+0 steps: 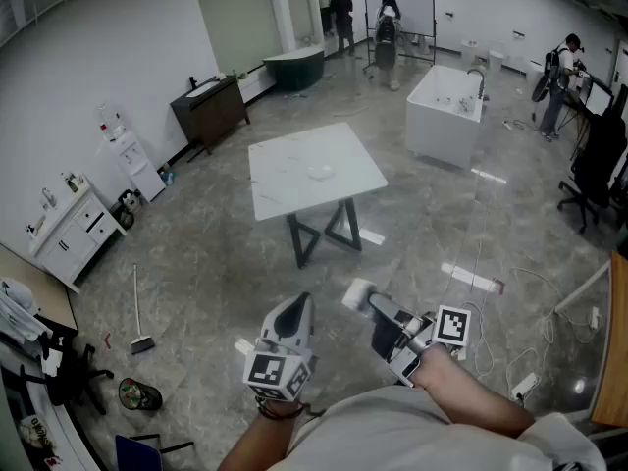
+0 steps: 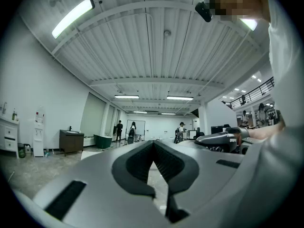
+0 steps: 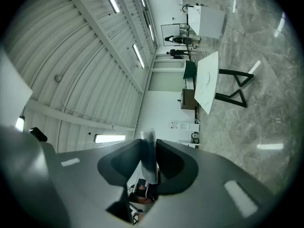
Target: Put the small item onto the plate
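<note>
1. My left gripper (image 1: 297, 312) (image 2: 153, 144): the jaws are pressed together at their tips, with nothing between them. It is held level at the low centre of the head view.
2. My right gripper (image 1: 361, 297) (image 3: 148, 144): at 3 o'clock of the left one and just beside it. The jaws pinch the small item, and the nose is tipped slightly upward.
3. Small item (image 1: 355, 292) (image 3: 148, 156): a thin, pale piece held edge-on between the right pads. Its end stands out past the fingertips. It is up in the air, well apart from the table.
4. Table (image 1: 285, 180) (image 3: 207, 80): a white square top on dark angled legs, at 12 o'clock from both grippers, across a stretch of grey floor.
5. Plate (image 1: 320, 172): only a faint pale shape near the middle of the tabletop. It is too small to show any detail.
6. White tub (image 1: 444, 116): at 1 o'clock beyond the table.
7. Broom (image 1: 138, 312): lies on the floor at 9 o'clock of the grippers.
</note>
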`<state>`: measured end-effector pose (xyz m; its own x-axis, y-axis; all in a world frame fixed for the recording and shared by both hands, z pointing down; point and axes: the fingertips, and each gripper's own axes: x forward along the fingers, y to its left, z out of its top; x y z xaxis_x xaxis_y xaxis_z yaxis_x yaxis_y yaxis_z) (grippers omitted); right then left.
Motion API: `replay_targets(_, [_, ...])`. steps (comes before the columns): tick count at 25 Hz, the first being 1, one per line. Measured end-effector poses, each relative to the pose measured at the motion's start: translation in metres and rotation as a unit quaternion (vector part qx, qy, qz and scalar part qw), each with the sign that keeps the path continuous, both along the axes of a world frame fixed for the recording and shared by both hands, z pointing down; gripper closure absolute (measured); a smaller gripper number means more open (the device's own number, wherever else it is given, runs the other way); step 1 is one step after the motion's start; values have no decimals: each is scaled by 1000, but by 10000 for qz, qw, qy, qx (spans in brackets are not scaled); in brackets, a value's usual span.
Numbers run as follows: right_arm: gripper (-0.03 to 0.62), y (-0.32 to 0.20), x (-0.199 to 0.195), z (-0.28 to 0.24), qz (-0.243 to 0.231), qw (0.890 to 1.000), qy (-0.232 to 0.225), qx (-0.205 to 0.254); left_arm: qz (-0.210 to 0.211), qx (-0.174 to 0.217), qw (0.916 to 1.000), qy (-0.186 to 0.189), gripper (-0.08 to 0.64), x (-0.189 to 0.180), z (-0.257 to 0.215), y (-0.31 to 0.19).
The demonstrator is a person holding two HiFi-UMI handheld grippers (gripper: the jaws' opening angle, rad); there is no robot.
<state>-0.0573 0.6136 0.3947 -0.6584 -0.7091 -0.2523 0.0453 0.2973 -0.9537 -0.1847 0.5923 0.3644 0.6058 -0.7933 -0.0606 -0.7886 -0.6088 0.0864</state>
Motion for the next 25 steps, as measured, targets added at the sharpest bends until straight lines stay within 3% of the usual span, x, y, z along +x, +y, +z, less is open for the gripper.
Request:
replay_targets(15, [497, -7, -7, 1, 93, 9999, 92, 8, 1, -74, 10000, 15, 554, -11, 4, -7])
replay_targets(25, [497, -68, 8, 6, -99, 9999, 117, 34, -124, -249, 9996, -28, 554, 5, 20, -70])
